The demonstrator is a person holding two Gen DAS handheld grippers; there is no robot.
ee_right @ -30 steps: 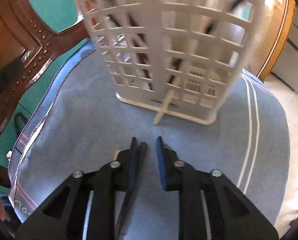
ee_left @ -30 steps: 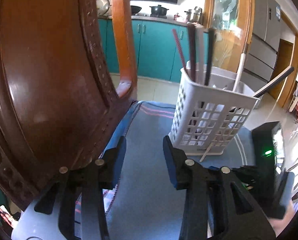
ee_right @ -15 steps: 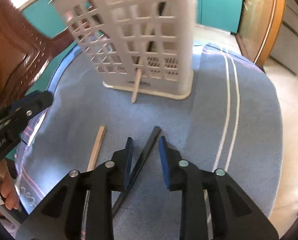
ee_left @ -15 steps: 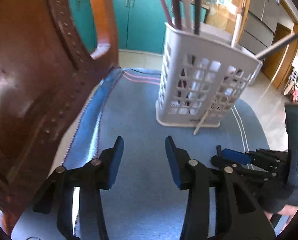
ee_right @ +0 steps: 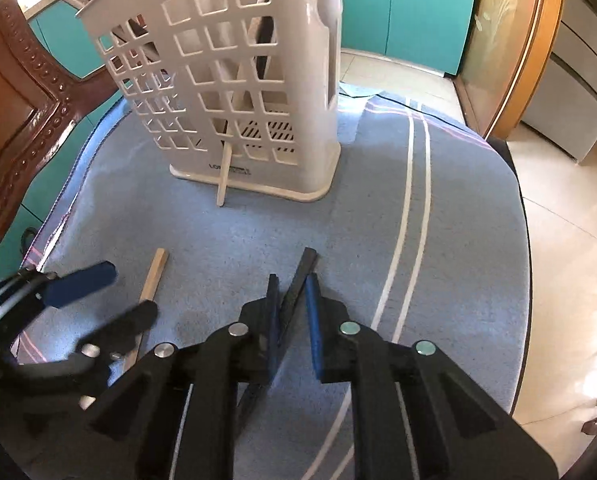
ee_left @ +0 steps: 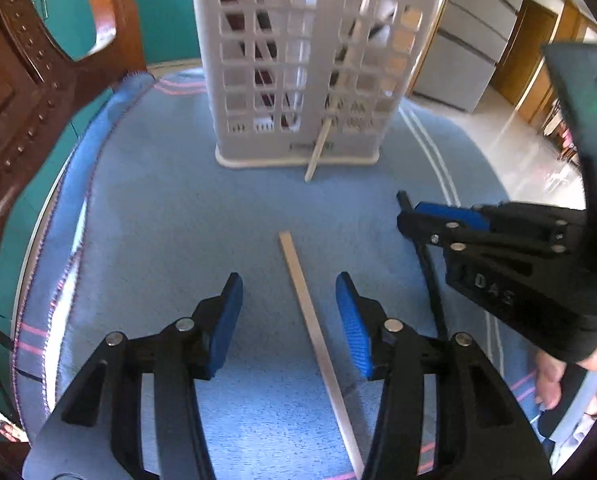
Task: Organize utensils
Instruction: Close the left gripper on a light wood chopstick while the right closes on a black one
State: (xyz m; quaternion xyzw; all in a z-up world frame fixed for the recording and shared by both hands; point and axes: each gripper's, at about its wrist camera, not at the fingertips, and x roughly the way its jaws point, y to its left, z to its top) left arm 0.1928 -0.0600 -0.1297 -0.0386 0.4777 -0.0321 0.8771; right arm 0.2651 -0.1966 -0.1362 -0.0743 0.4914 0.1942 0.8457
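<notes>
Left wrist view: the left gripper [ee_left: 288,312] is seen with its jaws opening wide. A pale wooden chopstick [ee_left: 318,344] lies flat on the blue cloth [ee_left: 158,220] between the blue pads, and it is not touched by them. A white basket [ee_left: 298,80] stands upright farther back, with sticks kept inside. One pale stick [ee_left: 318,148] pokes out through its lower wall.

Right wrist view: the right gripper [ee_right: 292,320] is seen with its jaws closing. A dark chopstick [ee_right: 298,280] lies slanted between the narrow pads, against the left one; a firm grip cannot be told. The wooden chopstick [ee_right: 154,276] lies just left.
</notes>
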